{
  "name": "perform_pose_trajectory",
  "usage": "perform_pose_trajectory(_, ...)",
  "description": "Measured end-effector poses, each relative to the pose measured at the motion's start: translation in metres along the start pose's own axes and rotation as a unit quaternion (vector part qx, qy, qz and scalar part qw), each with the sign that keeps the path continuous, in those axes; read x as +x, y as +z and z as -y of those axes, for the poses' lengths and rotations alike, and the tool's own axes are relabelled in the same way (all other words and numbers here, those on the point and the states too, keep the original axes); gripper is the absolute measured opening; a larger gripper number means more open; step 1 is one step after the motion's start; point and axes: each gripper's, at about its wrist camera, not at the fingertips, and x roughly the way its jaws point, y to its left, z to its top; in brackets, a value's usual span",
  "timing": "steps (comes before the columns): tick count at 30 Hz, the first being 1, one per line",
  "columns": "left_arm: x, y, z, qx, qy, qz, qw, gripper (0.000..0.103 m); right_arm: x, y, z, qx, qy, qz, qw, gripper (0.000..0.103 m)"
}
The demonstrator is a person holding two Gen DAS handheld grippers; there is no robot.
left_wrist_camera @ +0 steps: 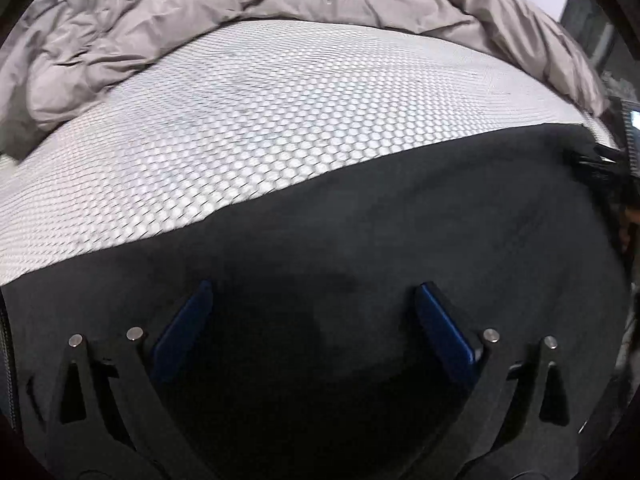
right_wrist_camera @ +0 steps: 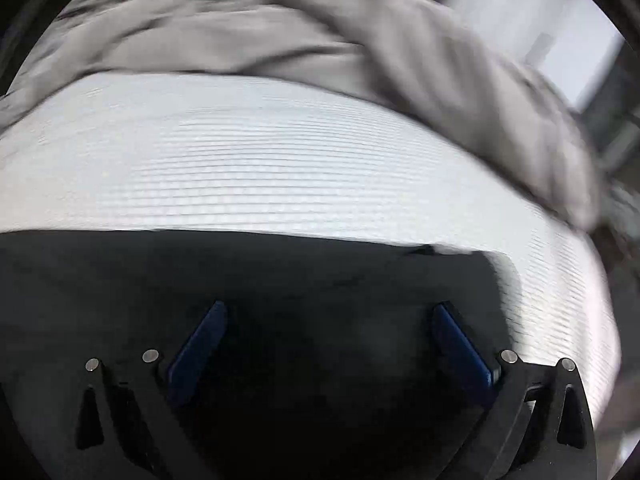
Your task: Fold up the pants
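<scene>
Lying flat along the near edge of the mattress (left_wrist_camera: 280,120), the dark pants (left_wrist_camera: 400,240) fill the lower half of both wrist views, their far edge a long clean line against the white honeycomb-textured cover. Both grippers hang over the cloth with jaws spread wide and nothing between them: the left gripper (left_wrist_camera: 314,294) has its 2 blue pads (left_wrist_camera: 184,328) well apart above the middle of the fabric, and the right gripper (right_wrist_camera: 330,314) sits likewise near the pants' right end, where the cloth stops at a rounded corner and a strip of bare mattress runs on to the right edge. Whether the fingertips touch the fabric cannot be told. Beyond the pants the mattress is bare up to a crumpled grey duvet (left_wrist_camera: 140,40) heaped along the far edge and the far right corner. The right wrist view is motion-blurred, so fine detail there is lost
</scene>
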Motion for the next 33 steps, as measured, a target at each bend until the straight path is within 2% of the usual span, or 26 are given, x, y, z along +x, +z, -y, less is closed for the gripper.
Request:
perform_pose_trajectory(1,-0.005,-0.002,0.002,-0.004,-0.005,-0.003,1.0000,0.095,-0.002,-0.002,0.009,0.006,0.000,0.000,1.000,0.101)
perform_pose_trajectory(4,-0.032,-0.012,0.026,0.024,-0.060,0.016,0.9978,0.096,-0.033,-0.009,0.020,0.021,0.116,0.028,0.993,0.101)
perform_pose_trajectory(6,-0.043,-0.022,0.054,0.046,-0.082,0.023,0.9953,0.098,-0.053,-0.015,0.006,-0.024,0.180,0.041,0.982,0.101)
perform_pose_trajectory(7,-0.041,-0.025,0.069,0.068,-0.101,0.017,0.9924,0.098,-0.062,-0.021,-0.009,-0.048,0.209,0.036,0.976,0.101)
perform_pose_trajectory(9,-0.035,-0.036,0.095,0.107,-0.115,-0.001,0.9876,0.098,-0.067,-0.032,-0.036,-0.099,0.251,0.025,0.963,0.101)
perform_pose_trajectory(10,-0.031,-0.042,0.104,0.128,-0.108,-0.010,0.9859,0.098,-0.068,-0.036,-0.047,-0.119,0.249,0.022,0.961,0.101)
perform_pose_trajectory(12,-0.029,-0.053,0.110,0.154,-0.092,-0.009,0.9838,0.101,-0.059,-0.051,-0.069,-0.181,0.216,0.015,0.959,0.101)
perform_pose_trajectory(14,-0.032,-0.055,0.097,0.148,-0.098,-0.014,0.9840,0.102,-0.055,-0.054,-0.050,-0.171,0.219,0.016,0.960,0.102)
perform_pose_trajectory(16,-0.033,-0.055,0.081,0.128,-0.089,-0.016,0.9876,0.101,-0.046,-0.054,-0.024,-0.136,0.178,0.008,0.975,0.103)
perform_pose_trajectory(18,-0.040,-0.054,0.072,0.104,-0.090,-0.004,0.9905,0.099,-0.038,-0.057,0.004,-0.094,0.115,0.002,0.989,0.102)
perform_pose_trajectory(20,-0.050,-0.053,0.076,0.085,-0.123,0.007,0.9888,0.099,-0.045,-0.062,0.019,-0.054,0.141,0.001,0.989,0.102)
perform_pose_trajectory(22,-0.059,-0.054,0.094,0.098,-0.157,0.010,0.9827,0.099,-0.063,-0.065,0.010,-0.056,0.198,0.014,0.979,0.102)
perform_pose_trajectory(24,-0.068,-0.059,0.115,0.127,-0.167,0.021,0.9776,0.099,-0.085,-0.072,-0.007,-0.085,0.239,0.037,0.967,0.102)
perform_pose_trajectory(25,-0.069,-0.061,0.121,0.142,-0.173,0.023,0.9742,0.100,-0.097,-0.075,-0.028,-0.113,0.259,0.044,0.958,0.102)
perform_pose_trajectory(27,-0.061,-0.071,0.135,0.166,-0.173,0.007,0.9707,0.101,-0.104,-0.080,-0.065,-0.174,0.286,0.044,0.941,0.102)
perform_pose_trajectory(29,-0.053,-0.077,0.141,0.191,-0.157,-0.009,0.9690,0.101,-0.097,-0.085,-0.084,-0.208,0.272,0.034,0.939,0.102)
perform_pose_trajectory(31,-0.057,-0.083,0.138,0.206,-0.159,0.003,0.9655,0.102,-0.090,-0.086,-0.072,-0.206,0.282,0.027,0.937,0.102)
perform_pose_trajectory(32,-0.059,-0.084,0.132,0.201,-0.163,0.000,0.9660,0.102,-0.086,-0.085,-0.058,-0.195,0.278,0.020,0.940,0.102)
perform_pose_trajectory(33,-0.060,-0.084,0.127,0.196,-0.166,-0.001,0.9666,0.102,-0.079,-0.086,-0.038,-0.184,0.246,0.019,0.952,0.102)
